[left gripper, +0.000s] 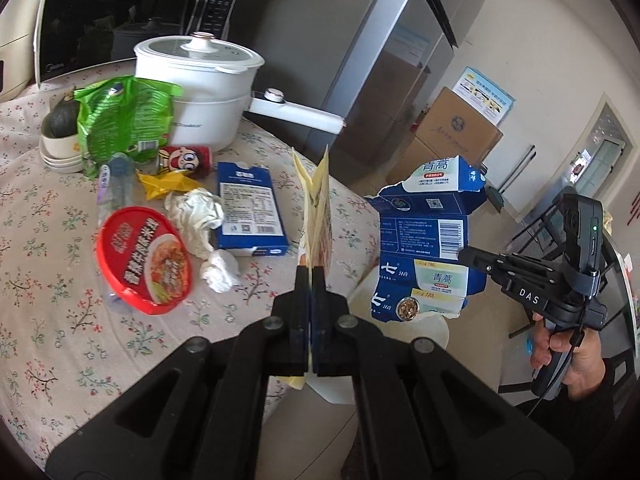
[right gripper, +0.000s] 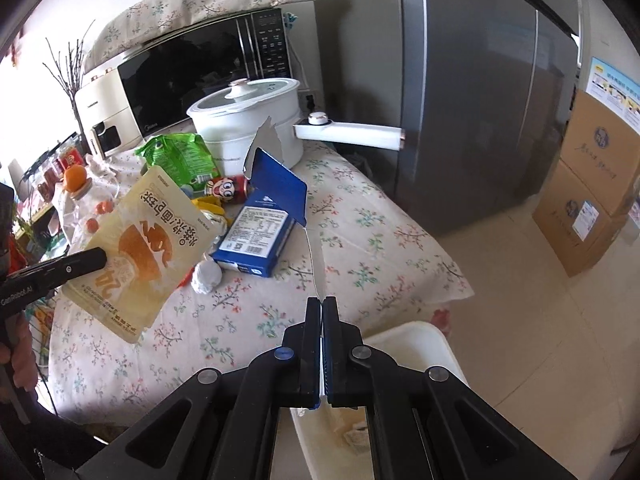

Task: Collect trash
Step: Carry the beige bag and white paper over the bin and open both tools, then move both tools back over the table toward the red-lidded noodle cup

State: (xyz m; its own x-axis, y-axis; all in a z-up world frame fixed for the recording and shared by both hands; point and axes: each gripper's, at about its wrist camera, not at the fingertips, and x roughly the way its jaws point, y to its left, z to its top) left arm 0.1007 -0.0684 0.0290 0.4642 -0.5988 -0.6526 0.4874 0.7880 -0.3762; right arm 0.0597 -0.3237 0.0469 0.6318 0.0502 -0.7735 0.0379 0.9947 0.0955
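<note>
Above table [left gripper: 60,320], fingers [left gripper: 320,280] pinch pouch [left gripper: 316,200].

On the worktop [left gripper: 48,320], the cooking pot [left gripper: 196,84] stands in front of the microwave [left gripper: 120,16], with the snack bag [left gripper: 124,120] just left of it. Nearer lie the box [left gripper: 250,208], the crumpled tissue [left gripper: 200,216] to its left and the bowl lid [left gripper: 144,260] further left. The bin [right gripper: 416,344] sits below the worktop's edge, and the fridge [right gripper: 472,92] stands to the right behind it.
</note>
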